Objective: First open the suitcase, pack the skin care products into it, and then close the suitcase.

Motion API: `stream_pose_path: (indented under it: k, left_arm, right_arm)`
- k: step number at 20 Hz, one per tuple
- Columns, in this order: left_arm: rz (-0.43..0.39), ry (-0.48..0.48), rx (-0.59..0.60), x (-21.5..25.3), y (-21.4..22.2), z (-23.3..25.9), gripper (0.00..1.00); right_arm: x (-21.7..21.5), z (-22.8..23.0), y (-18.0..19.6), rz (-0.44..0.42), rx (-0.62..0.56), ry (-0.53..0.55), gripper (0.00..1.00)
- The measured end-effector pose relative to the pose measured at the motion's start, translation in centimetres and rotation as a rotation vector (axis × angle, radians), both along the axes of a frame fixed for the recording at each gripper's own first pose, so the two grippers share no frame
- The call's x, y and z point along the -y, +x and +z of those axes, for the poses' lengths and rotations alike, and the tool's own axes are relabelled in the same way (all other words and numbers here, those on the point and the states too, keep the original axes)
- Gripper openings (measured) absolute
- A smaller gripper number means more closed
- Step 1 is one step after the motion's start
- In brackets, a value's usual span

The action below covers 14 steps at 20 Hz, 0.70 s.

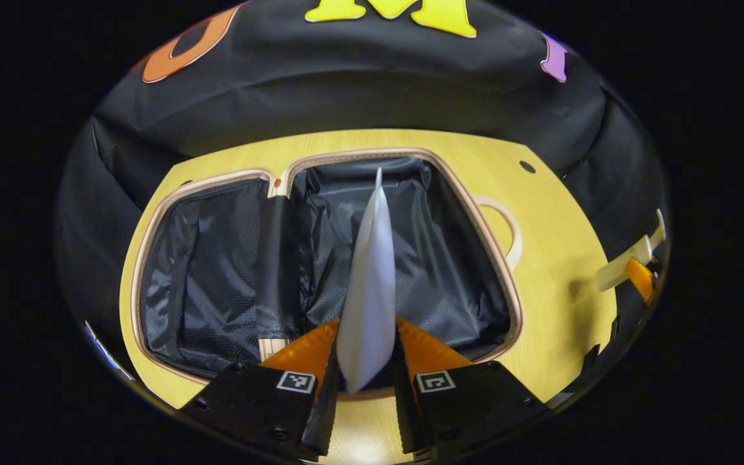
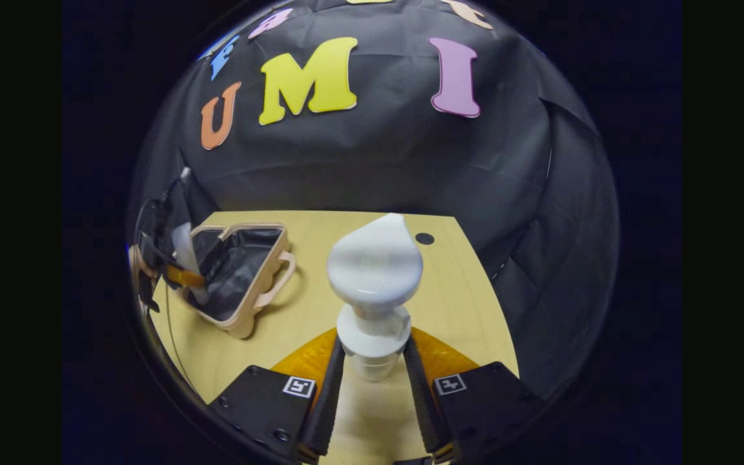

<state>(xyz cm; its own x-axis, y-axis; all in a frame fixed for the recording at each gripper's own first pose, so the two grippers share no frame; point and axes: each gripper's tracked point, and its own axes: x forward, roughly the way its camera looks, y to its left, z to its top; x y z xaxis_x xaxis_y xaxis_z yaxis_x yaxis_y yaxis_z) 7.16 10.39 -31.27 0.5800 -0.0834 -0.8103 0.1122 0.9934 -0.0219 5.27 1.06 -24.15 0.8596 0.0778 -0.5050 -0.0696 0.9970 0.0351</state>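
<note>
White tube (image 1: 372, 284), clamped in the left gripper (image 1: 364, 361), points lengthwise away over the open suitcase (image 1: 320, 194). Right gripper (image 2: 373, 368) is closed on a pump bottle (image 2: 374, 278) above bare table (image 2: 449, 303), well right of the suitcase.

The left hand-held gripper (image 1: 365, 361) clamps a white tube (image 1: 369, 290) above the open suitcase (image 1: 217, 271).

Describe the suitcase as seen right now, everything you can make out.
The suitcase is small, lying fully open and flat on the wooden table, both halves facing up. Its shell and rim look pale pink-beige, with a looped handle on one side. Both halves are lined with black fabric, mesh on one. The left gripper holds a white tube over the handle-side half; whether the tube touches the lining is unclear.
</note>
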Motion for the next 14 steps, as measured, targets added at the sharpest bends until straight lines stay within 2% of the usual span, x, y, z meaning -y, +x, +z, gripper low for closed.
stream_pose_path:
  k: [5, 7, 8, 10, 11, 12, 14]
  left_arm:
    - [-0.01, -0.003, -0.094, 0.3, -0.1, -2.6, 0.42]
    - [-0.02, -0.006, -0.08, 0.5, 0.7, -2.7, 0.43]
    - [-0.03, 0.001, -0.08, 0.5, 0.8, -2.5, 0.42]
    - [-0.034, 0.008, -0.075, 0.5, 1.4, -2.8, 0.42]
    - [-0.031, 0.014, -0.088, 0.4, 1.4, -3.3, 0.49]
    - [-0.018, 0.014, -0.107, 0.2, 1.3, -3.7, 0.42]
    - [0.01, -0.004, -0.125, -0.1, 1.1, -4.6, 0.42]
  right_arm:
    - [0.0, 1.9, -0.6, -0.048, 0.005, 0.012, 0.49]
    - [0.7, 2.1, -0.7, -0.077, 0.001, 0.011, 0.5]
    - [1.0, 2.2, -0.9, -0.089, 0.0, 0.012, 0.47]
    - [1.3, 2.2, -0.9, -0.107, -0.002, 0.011, 0.5]
    - [1.4, 2.3, -0.9, -0.114, -0.004, 0.009, 0.49]
    - [1.3, 2.2, -1.0, -0.12, -0.006, 0.009, 0.49]
    - [0.9, 2.3, -1.0, -0.117, -0.009, 0.009, 0.49]
